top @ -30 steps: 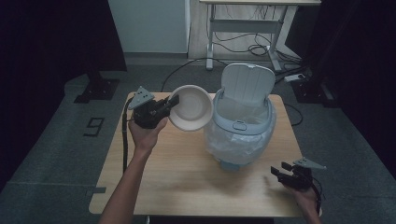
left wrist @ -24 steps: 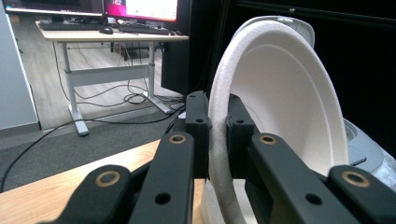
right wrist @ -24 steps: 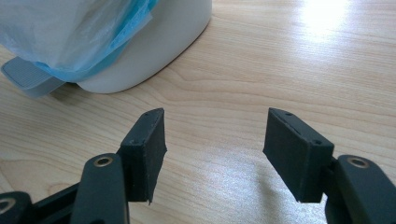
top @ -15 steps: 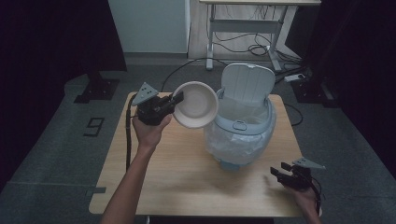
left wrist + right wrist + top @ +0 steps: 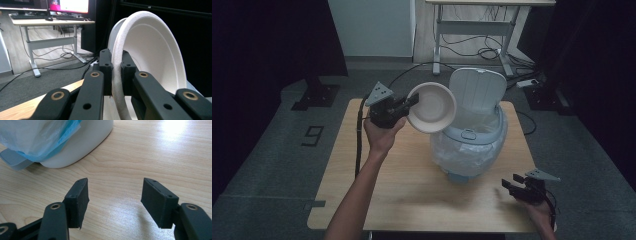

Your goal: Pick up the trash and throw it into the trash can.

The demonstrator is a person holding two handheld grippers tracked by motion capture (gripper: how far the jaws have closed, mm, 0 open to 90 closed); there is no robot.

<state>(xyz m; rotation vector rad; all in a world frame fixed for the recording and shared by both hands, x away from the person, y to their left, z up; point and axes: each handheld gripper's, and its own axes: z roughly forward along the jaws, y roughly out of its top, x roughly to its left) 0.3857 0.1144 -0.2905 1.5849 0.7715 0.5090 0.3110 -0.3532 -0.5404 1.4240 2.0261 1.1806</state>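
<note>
We log the scene from the left side of the table across. Our left gripper (image 5: 408,104) is raised above the table (image 5: 412,190), its jaws clamped on the rim of a white foam bowl (image 5: 432,107). In the left gripper view the rim sits squarely between the two pads (image 5: 106,72), pinched from both faces, and the bowl (image 5: 152,50) stands on edge, its hollow facing away to the right of the jaws. Just beyond the bowl, ahead of the jaws, stands the lidded bin (image 5: 474,145), lid (image 5: 477,90) swung up and open, a clear liner bag (image 5: 462,150) draped over its body. From above, the bowl overlaps the near-left edge of the bin's mouth; we cannot tell whether it is over the opening yet.

Our right gripper (image 5: 512,186) rests low at the right front corner of the table, jaws parted to a middling gap with only bare wood between them; the bin's base (image 5: 80,147) lies ahead and to the left of them.

Judged status: pick-up done, lid open. Left: carry the bowl over the opening and release it.
</note>
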